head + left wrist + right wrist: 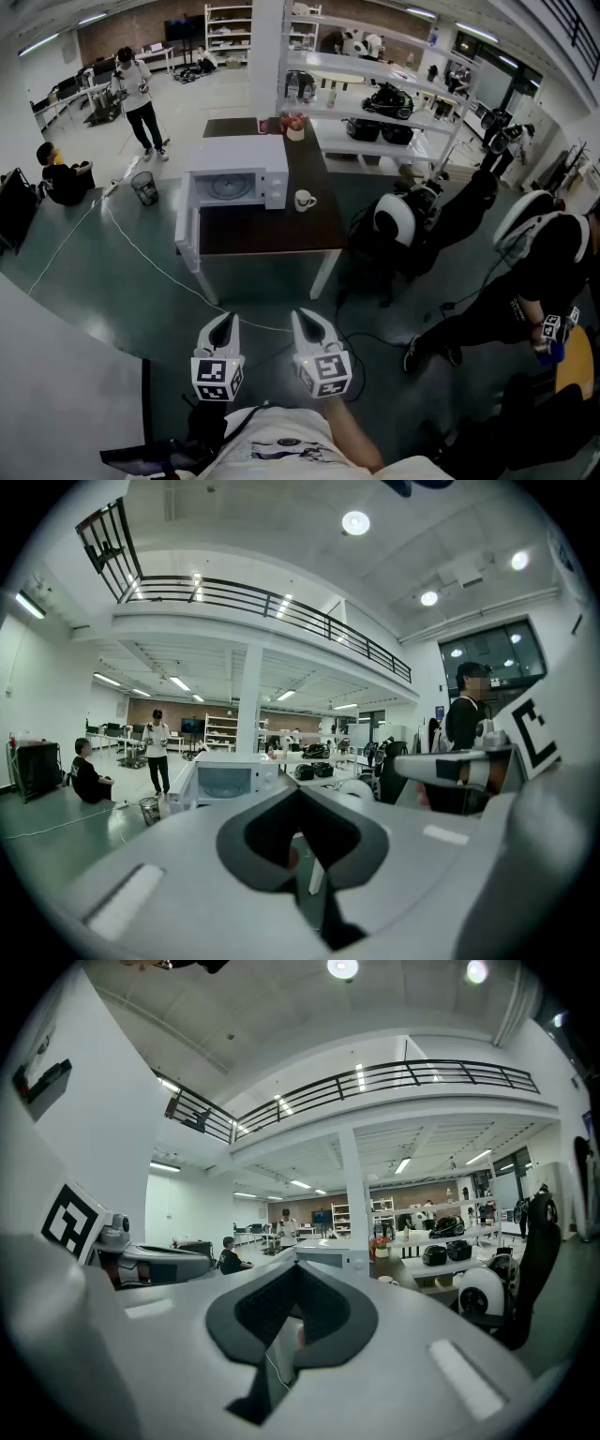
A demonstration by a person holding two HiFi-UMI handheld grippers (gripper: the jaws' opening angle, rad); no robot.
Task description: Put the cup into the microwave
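A white cup (305, 200) stands on the dark table (272, 232), just right of the white microwave (235, 182). The microwave's door (187, 230) hangs open to the left, and the turntable inside shows. Both grippers are held low over the floor, well short of the table. My left gripper (225, 322) and right gripper (306, 317) are shut with nothing between the jaws. In the left gripper view the microwave (230, 780) lies far ahead beyond the closed jaws. In the right gripper view the microwave (328, 1255) and the cup (384, 1281) are small and distant.
White shelving (375, 94) with bags and boxes stands behind the table. A person in black (525, 291) sits at the right next to black-and-white machines (398, 220). One person (141, 94) stands and one (56, 173) sits at far left. A bin (144, 187) and a floor cable (141, 253) lie left of the table.
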